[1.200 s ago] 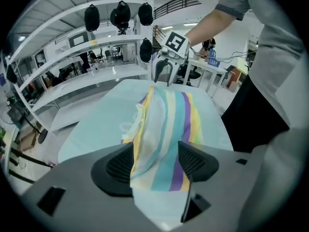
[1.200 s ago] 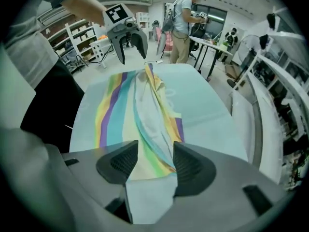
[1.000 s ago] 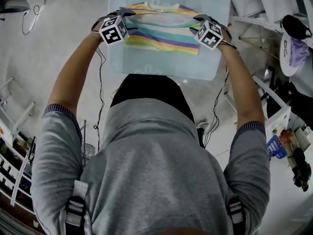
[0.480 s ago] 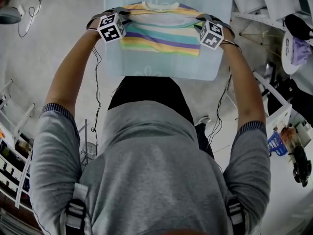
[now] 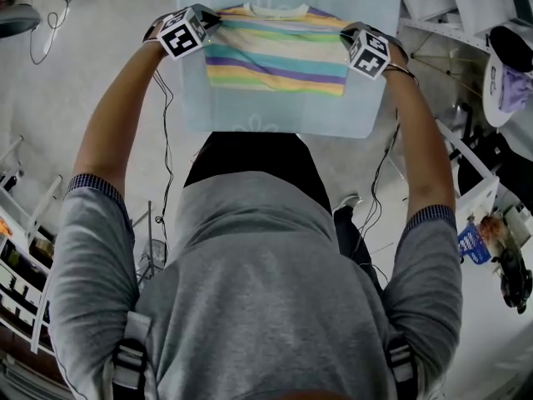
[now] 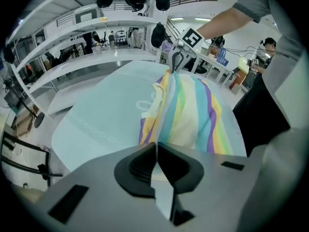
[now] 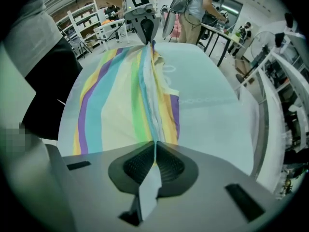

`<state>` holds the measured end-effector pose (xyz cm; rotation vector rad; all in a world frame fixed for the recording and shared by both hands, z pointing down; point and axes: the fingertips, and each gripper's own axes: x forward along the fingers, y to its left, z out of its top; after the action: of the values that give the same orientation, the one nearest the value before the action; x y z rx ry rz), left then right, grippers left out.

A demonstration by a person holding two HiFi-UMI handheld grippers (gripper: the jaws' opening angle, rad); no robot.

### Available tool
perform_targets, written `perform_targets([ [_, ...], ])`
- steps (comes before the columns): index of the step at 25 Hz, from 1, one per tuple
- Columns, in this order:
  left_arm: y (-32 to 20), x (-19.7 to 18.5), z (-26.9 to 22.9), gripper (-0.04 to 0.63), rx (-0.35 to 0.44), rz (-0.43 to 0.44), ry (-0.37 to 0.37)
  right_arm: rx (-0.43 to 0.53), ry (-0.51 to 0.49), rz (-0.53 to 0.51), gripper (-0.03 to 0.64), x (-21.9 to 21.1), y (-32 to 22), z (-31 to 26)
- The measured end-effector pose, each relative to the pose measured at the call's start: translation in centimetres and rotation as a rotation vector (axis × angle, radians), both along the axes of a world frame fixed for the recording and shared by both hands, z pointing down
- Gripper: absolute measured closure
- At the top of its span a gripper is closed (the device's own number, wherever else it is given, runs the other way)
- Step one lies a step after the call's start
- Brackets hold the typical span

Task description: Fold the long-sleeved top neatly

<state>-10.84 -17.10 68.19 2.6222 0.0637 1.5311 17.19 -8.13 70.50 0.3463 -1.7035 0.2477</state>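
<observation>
Step in hand: taking hold of the striped top (image 5: 279, 48) at its two far corners, beside the neckline, for what looks like a far-to-near fold.
Where it lies: flat on the pale blue counter (image 5: 250, 111), a tidy rectangle with the neck at the far side.
Left hand-held gripper (image 6: 157, 148): jaws have just closed and pinch the far left edge.
Right hand-held gripper (image 7: 155, 151): likewise just closed, nipping the far right edge.
Next move: probably lift both corners evenly and carry them toward the near hem, keeping the edge taut and square.
</observation>
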Motion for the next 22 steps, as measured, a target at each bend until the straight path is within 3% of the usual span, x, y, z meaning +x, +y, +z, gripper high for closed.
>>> perform_targets([
  [8, -3.4, -0.2, -0.2, 0.565, -0.082, -0.107, -0.005, -0.05, -0.019, 0.119, 0.581, 0.7, -1.8, 0.0],
  [15, -4.5, 0.1, 0.6, 0.565, -0.076, -0.159, -0.041, -0.046, -0.02, 0.235, 0.597, 2.6, -3.2, 0.2],
  [17, -4.8, 0.0, 0.7, 0.554, -0.073, -0.173, -0.039, -0.027, 0.01, 0.263, 0.562, 3.6, -3.7, 0.1],
  [20, -5.3, -0.5, 0.8, 0.409, -0.058, -0.195, -0.046, -0.012, 0.026, 0.336, 0.507, 5.1, -3.9, -0.3],
  [22, -5.4, -0.6, 0.4, 0.371, -0.062, -0.197, -0.036, 0.001, 0.025, 0.401, 0.452, 6.2, -3.8, -0.7],
])
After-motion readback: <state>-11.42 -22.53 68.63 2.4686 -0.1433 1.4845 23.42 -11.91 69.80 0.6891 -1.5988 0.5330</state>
